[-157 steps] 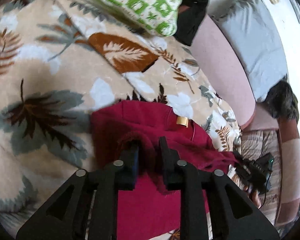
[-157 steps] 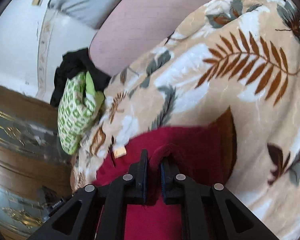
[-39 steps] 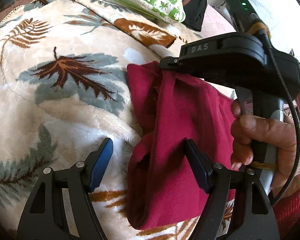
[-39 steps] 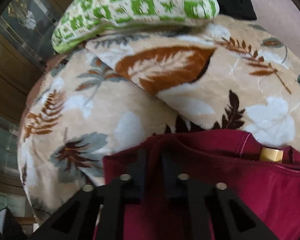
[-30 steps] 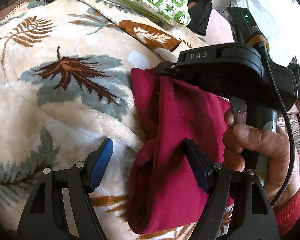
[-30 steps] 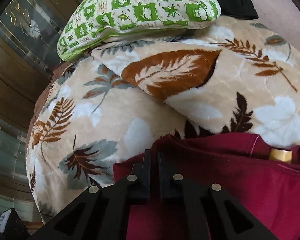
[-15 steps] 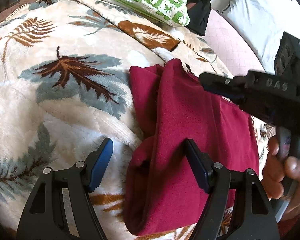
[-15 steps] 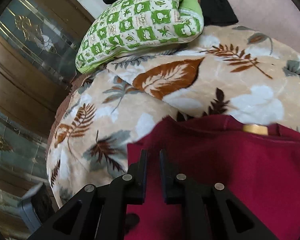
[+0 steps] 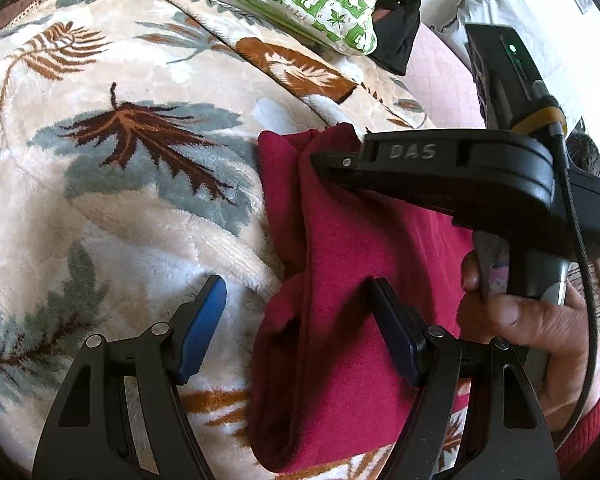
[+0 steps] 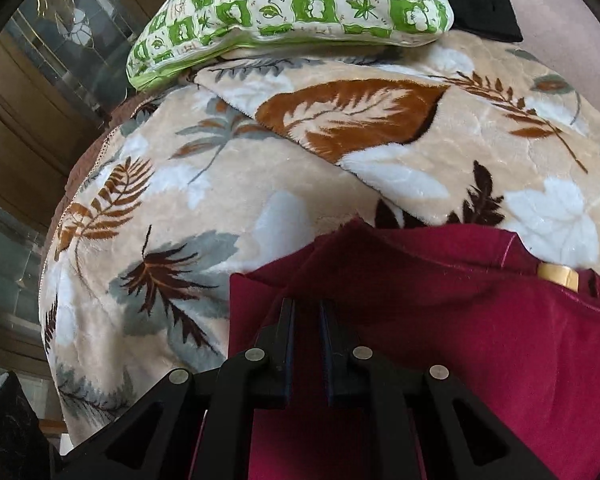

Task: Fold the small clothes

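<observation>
Folding step underway on the red garment (image 9: 340, 280), which lies partly doubled on the leaf-print blanket (image 9: 120, 220), centre-right of the left wrist frame and lower right of the right wrist frame. Left gripper (image 9: 300, 320) stands wide open, holding nothing: its left pad is over bare blanket, its right pad sits on or just above the red cloth, and the garment's folded left edge lies between them. Right gripper (image 10: 306, 320) is nearly shut, jaws a narrow slit apart; red fabric shows in the gap, but whether the pads actually pinch a layer cannot be told. In the left wrist view the same tool comes in from the right, held by the person's hand (image 9: 528, 316), tip at the garment's upper corner. To do this well, my read: carry the upper corner over so edges line up, keep the cloth low and taut, and use the open left gripper to pin or flatten the fold near the bottom left. Plush blanket looks grabby, so fabric may drag and bunch. A tan tag (image 10: 558, 276) at the collar marks the inside face. Green checked pillow (image 10: 300, 4) and a black cloth (image 9: 400, 12) sit top of frame, well apart, not in the way; a raised blanket fold (image 10: 348, 120) lies just beyond the garment.
</observation>
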